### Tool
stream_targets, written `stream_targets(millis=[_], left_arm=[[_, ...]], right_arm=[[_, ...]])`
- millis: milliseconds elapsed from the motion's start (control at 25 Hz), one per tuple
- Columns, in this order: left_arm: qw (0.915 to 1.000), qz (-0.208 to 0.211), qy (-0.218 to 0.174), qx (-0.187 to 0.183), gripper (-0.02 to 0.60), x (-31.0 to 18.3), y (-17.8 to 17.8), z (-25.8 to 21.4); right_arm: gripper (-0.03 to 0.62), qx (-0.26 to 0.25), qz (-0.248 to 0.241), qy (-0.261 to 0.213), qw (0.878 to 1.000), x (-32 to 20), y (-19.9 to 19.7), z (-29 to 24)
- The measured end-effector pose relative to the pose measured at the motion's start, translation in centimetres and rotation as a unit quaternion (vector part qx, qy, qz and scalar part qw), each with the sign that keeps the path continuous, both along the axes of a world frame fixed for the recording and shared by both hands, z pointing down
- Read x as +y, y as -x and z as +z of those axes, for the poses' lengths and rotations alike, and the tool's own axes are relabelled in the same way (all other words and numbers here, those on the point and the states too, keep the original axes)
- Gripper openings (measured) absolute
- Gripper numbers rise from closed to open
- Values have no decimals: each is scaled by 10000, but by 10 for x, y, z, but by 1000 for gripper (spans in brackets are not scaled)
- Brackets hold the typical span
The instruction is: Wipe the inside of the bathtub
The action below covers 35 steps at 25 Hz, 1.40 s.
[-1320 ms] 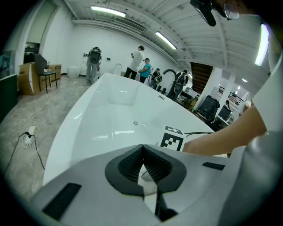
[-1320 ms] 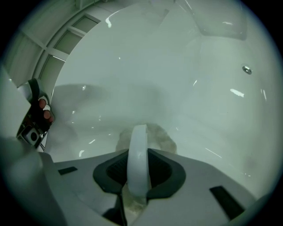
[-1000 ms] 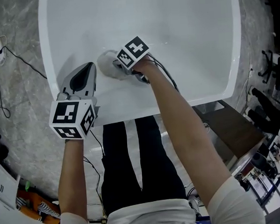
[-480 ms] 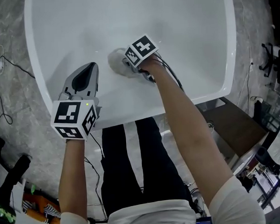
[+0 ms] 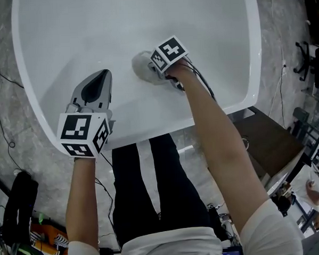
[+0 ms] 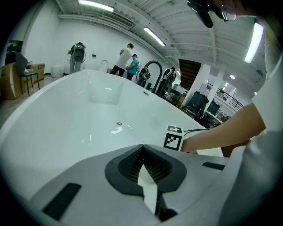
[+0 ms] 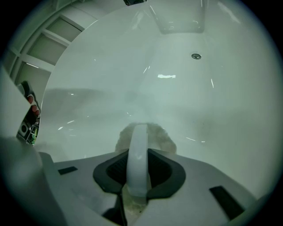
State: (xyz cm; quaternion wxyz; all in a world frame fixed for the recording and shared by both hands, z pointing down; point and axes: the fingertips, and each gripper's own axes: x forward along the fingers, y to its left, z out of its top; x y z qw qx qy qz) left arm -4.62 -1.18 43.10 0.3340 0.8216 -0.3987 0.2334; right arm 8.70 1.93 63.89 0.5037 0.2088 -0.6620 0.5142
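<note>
From your head, your left gripper [image 5: 99,79] hovers over the tub's [image 5: 63,28] near rim, while your right arm stretches inside, right gripper [image 5: 155,72] pressing a grey pad [image 5: 141,65] on the wall. Left gripper view: jaws closed, empty. Right gripper view: jaws clamp the pad's white handle [image 7: 138,150].

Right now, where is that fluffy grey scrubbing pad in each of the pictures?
Head view: the scrubbing pad lies above centre on the bathtub wall, beside a marker cube.
Left gripper view: not in it; only that cube shows.
Right gripper view: low centre, held by its white handle in the right gripper.
Shared landmark: the tub's round fitting, in both gripper views.
</note>
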Motion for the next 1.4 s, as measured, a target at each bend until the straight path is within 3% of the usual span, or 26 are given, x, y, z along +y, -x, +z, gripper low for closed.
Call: stream_targets(millis=[760,1200,1400], left_arm=[[9995,278,15,143,6,-1,-55,5],[9992,355,20,179,6,1,-80,-3],[9993,330,-23,187,6,4,-78,-14]], right_arm=[[94,657,209,-18,9976,-5,-131,7],[94,996,46,118,9949,-2,-173,-7],[94,1046,-52,202,9943,2,-172,-18]])
